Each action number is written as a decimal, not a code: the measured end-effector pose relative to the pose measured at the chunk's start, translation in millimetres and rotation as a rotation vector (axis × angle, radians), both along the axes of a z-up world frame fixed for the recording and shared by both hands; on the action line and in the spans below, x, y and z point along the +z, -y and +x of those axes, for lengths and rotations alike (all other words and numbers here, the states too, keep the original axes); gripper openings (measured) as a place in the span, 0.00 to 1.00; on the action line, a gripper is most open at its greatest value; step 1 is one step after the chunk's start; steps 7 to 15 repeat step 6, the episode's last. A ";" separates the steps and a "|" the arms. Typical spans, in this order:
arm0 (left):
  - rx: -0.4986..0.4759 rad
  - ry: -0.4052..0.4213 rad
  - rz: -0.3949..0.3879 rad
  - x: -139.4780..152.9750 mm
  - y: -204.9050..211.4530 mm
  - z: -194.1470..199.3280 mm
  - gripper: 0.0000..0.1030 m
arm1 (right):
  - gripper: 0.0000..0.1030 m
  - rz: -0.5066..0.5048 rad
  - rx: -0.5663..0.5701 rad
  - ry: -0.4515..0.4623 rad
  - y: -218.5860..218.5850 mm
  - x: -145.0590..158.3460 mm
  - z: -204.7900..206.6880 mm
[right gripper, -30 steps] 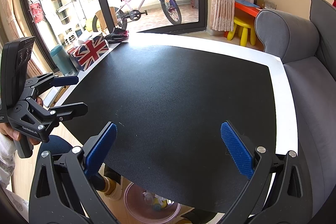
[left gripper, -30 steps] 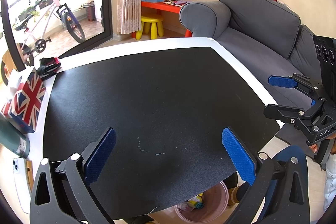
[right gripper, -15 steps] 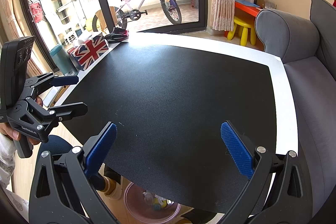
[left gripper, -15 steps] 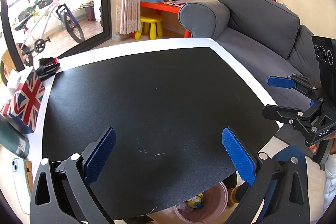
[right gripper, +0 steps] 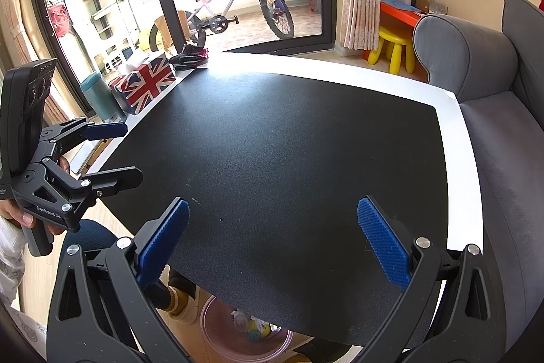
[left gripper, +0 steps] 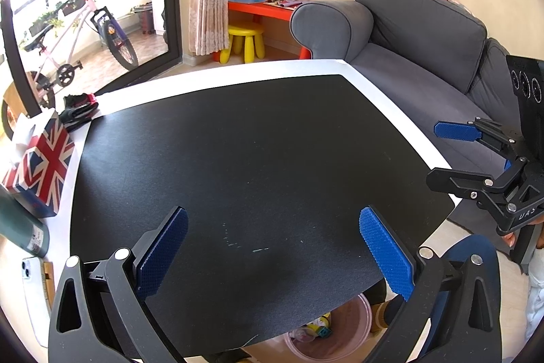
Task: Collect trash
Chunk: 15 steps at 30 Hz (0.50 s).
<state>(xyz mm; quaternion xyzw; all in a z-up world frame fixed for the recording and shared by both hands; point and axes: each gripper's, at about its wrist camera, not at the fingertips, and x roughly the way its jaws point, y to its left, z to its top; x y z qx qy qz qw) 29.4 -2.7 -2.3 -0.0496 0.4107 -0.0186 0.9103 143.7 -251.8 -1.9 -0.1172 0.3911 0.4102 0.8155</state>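
A pink plastic bin (left gripper: 343, 325) with several bits of trash in it stands on the floor under the table's near edge; it also shows in the right wrist view (right gripper: 221, 329). My left gripper (left gripper: 272, 247) is open and empty above the near part of the black mat (left gripper: 244, 152); it also shows at the left of the right wrist view (right gripper: 112, 152). My right gripper (right gripper: 272, 237) is open and empty over the mat's (right gripper: 282, 152) near edge; it also shows at the right of the left wrist view (left gripper: 445, 155). No loose trash shows on the mat.
A Union Jack tissue box (left gripper: 42, 159), a dark green bottle (left gripper: 20, 230), a white phone (left gripper: 32, 288) and a black-red glove (left gripper: 78, 109) lie along the table's left side. A grey sofa (left gripper: 418, 33) stands right of the white table (left gripper: 210, 82).
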 end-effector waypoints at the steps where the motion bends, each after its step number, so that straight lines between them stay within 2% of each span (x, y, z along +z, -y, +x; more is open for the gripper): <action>1: 0.002 -0.003 0.002 0.0 0.6 0.1 0.94 | 0.95 -0.001 0.000 0.001 -0.3 0.1 0.0; 15: 0.017 -0.004 0.005 0.3 -0.6 0.3 0.94 | 0.95 0.000 0.001 0.001 -0.2 0.3 0.2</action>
